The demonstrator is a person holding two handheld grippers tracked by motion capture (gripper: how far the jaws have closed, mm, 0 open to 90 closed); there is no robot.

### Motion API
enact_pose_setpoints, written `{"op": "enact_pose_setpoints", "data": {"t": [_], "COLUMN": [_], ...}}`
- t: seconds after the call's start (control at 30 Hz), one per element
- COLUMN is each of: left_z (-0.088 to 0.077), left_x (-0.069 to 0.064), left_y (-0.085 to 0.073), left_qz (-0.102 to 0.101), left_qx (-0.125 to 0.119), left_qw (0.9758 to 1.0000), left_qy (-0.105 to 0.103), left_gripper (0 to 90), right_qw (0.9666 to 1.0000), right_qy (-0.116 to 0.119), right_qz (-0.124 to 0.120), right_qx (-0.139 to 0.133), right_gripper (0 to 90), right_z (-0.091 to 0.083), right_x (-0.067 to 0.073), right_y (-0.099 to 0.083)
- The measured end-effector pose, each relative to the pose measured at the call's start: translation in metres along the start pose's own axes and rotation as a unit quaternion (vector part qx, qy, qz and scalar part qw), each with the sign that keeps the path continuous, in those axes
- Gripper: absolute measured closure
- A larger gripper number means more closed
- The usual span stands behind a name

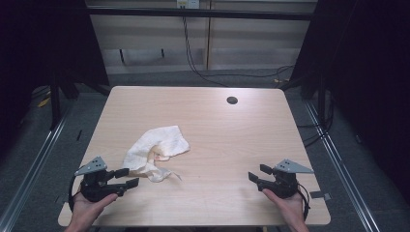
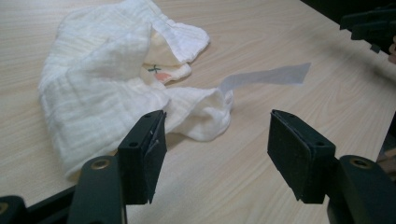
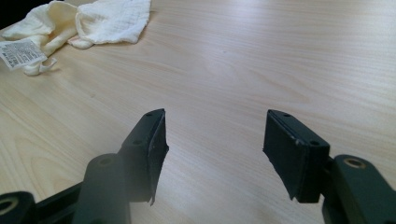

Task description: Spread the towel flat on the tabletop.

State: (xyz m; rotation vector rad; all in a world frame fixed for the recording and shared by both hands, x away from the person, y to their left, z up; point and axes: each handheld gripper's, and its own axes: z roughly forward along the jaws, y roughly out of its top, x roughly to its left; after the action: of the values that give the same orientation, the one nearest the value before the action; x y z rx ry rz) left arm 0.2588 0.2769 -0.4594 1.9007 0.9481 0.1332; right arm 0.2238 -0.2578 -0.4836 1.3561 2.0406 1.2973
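My two grippers, jaws apart, near a crumpled cloth on a table.

My left gripper (image 1: 126, 178), lower left of the high view, holds nothing, its jaws spread just beside the white cloth (image 1: 155, 151). My right gripper (image 1: 257, 173), lower right, is spread too, well apart from the cloth. Both hover low over the wooden table (image 1: 217, 130).

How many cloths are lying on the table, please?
1: a crumpled white cloth lies on the table left of centre, just ahead of the left tongs and far from the right tongs.
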Motion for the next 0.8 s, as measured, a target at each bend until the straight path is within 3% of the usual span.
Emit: {"op": "enact_pose_setpoints", "data": {"t": [0.2, 0.37, 0.5, 0.57, 0.8], "left_z": [0.002, 0.005, 0.011, 0.015, 0.017], "left_x": [-0.002, -0.005, -0.006, -0.007, -0.004], "left_y": [0.002, 0.005, 0.015, 0.02, 0.034], "left_qz": [0.01, 0.02, 0.021, 0.033, 0.043], "left_qx": [0.004, 0.013, 0.022, 0.029, 0.023], "left_qw": [0.9999, 0.9997, 0.9995, 0.999, 0.9987], "left_qy": [-0.007, 0.002, -0.012, -0.011, -0.012], "left_gripper": [36.8, 36.9, 37.0, 36.9, 34.1], "right_qw": [0.9999, 0.9999, 0.9999, 0.9997, 0.9994], "right_qy": [0.007, 0.003, 0.012, 0.016, 0.028], "right_qz": [0.007, 0.008, 0.005, 0.001, -0.012], "right_qx": [0.004, 0.007, 0.011, 0.017, 0.016], "right_gripper": [37.1, 34.7, 34.9, 35.3, 36.9], "right_z": [0.001, -0.001, -0.002, -0.001, -0.004], "right_x": [-0.001, -0.002, -0.002, 0.0, 0.009], "right_y": [0.0, 0.0, 0.001, 0.001, 0.004]}}
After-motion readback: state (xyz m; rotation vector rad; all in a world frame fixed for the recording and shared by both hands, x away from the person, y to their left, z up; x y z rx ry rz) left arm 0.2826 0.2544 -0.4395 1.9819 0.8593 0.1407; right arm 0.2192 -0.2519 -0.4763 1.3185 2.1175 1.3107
